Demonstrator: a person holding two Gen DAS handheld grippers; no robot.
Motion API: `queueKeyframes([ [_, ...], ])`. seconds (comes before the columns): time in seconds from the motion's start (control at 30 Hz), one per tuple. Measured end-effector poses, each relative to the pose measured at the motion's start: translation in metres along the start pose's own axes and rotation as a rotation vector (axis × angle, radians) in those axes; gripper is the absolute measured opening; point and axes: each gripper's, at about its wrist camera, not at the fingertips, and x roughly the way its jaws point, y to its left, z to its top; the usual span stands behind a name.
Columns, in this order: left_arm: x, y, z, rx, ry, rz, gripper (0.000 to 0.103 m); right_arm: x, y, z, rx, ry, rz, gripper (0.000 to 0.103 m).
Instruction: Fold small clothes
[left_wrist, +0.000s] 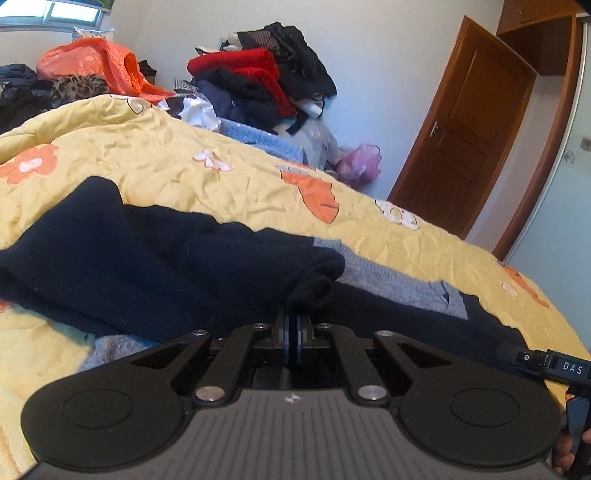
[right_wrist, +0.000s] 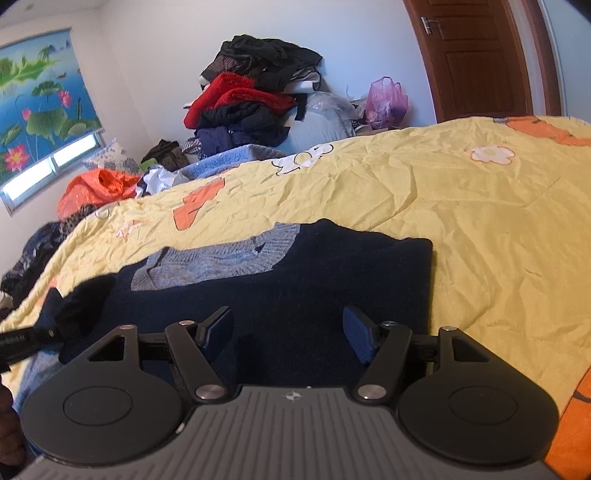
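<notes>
A small navy sweater (right_wrist: 303, 291) with a grey-blue knitted collar (right_wrist: 221, 258) lies on the yellow floral bedspread (right_wrist: 461, 206). My left gripper (left_wrist: 294, 319) is shut on a bunched navy sleeve end (left_wrist: 314, 284) of the sweater (left_wrist: 140, 258), held just above the body. The grey-blue collar (left_wrist: 388, 277) shows to its right. My right gripper (right_wrist: 288, 332) is open and empty, its blue pads (right_wrist: 360, 338) spread over the sweater's lower body. The left gripper's tip with the pinched sleeve shows at the left edge of the right wrist view (right_wrist: 74, 314).
A pile of red, black and navy clothes (left_wrist: 258, 77) is stacked against the far wall. An orange bag (left_wrist: 96, 62) and a pink bag (left_wrist: 360, 166) lie beyond the bed. A wooden door (left_wrist: 469, 122) stands at the right. The bedspread (left_wrist: 166, 155) stretches beyond the sweater.
</notes>
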Motion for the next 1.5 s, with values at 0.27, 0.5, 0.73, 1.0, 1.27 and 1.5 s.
queueKeyframes([
  [0.27, -0.002, -0.002, 0.0, 0.003, -0.028, -0.02, 0.004, 0.016, 0.076, 0.036, 0.164, 0.06, 0.222, 0.087],
  [0.5, -0.001, 0.002, 0.0, -0.016, -0.03, -0.026, 0.004, 0.101, 0.137, 0.053, 0.282, 0.334, 0.399, 0.075],
  [0.73, -0.003, 0.002, 0.0, -0.02, -0.045, -0.048, 0.004, 0.123, 0.176, 0.042, 0.225, 0.443, 0.401, 0.07],
  [1.0, -0.002, -0.001, 0.0, -0.004, -0.041, -0.047, 0.004, 0.135, 0.176, 0.038, 0.201, 0.47, 0.344, 0.031],
  [1.27, -0.001, -0.015, 0.001, 0.063, -0.029, 0.045, 0.068, 0.126, 0.166, 0.039, 0.205, 0.428, 0.359, 0.018],
  [1.5, -0.012, -0.018, -0.001, 0.065, -0.126, 0.097, 0.091, 0.112, 0.142, 0.055, 0.227, 0.375, 0.365, 0.018],
])
